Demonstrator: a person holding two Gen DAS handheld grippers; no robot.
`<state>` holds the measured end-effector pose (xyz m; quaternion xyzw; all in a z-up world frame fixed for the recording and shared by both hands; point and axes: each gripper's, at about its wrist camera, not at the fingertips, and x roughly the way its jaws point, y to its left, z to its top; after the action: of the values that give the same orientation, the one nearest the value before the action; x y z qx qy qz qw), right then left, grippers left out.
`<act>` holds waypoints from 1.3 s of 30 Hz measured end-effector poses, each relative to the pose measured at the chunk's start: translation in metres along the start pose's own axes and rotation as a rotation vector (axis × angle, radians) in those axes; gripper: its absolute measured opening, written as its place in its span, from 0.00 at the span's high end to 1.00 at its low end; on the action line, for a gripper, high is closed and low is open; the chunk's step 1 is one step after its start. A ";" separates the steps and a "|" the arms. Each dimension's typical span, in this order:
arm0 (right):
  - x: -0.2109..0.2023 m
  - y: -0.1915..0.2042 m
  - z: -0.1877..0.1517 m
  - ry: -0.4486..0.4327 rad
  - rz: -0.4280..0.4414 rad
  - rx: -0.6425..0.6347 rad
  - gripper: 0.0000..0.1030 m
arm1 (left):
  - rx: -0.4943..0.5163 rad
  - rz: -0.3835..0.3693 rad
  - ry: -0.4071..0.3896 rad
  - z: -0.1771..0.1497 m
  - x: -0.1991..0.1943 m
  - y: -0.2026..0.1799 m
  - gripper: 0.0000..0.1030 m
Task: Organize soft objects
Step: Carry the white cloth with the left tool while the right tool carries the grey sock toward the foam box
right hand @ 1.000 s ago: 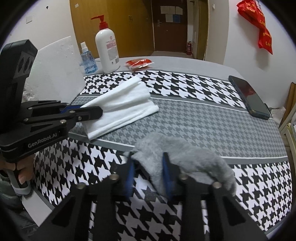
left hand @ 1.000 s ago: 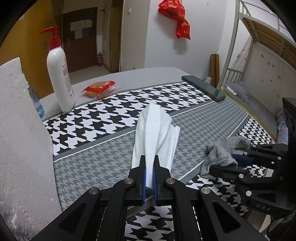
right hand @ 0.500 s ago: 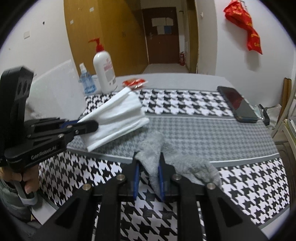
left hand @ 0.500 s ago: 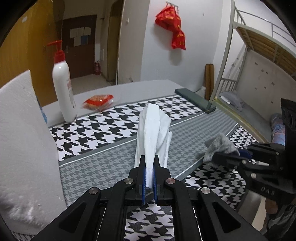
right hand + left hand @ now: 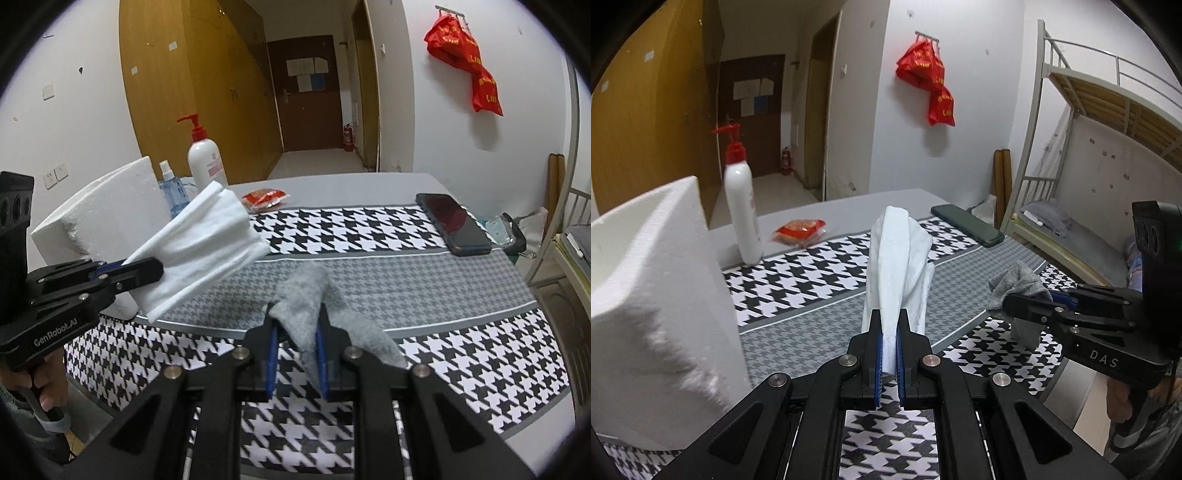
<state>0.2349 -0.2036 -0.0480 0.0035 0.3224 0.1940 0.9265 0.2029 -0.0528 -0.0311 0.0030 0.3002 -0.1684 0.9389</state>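
The left gripper (image 5: 889,328) is pinching the edge of a folded white cloth (image 5: 899,258), its 2 fingers pressed tight on the fabric. The cloth stands up from the jaws, held above the houndstooth table mat (image 5: 812,273). In the right wrist view the same cloth (image 5: 203,251) fans out from the left gripper (image 5: 147,267), clear of the mat (image 5: 369,236).

The right gripper (image 5: 295,325) is clamped on a gray cloth (image 5: 314,295), which bunches up between the jaws and droops to the right of them. From the left wrist view, the gray cloth (image 5: 1015,284) hangs from the right gripper (image 5: 1012,306), lifted off the table.

A white foam block (image 5: 653,314) stands on the left side of the table, with a pump bottle (image 5: 742,214) and a red snack packet (image 5: 799,229) behind it. A dark phone (image 5: 452,223) lies on the far right of the mat.
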 end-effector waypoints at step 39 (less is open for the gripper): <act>-0.054 0.083 0.050 -0.246 0.115 -0.132 0.79 | -0.017 0.161 -0.240 0.024 -0.086 0.041 0.94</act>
<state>0.1966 -0.1405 0.0348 -0.0154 0.1920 0.2659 0.9446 0.1639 0.0108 0.0334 -0.0012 0.1860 -0.0891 0.9785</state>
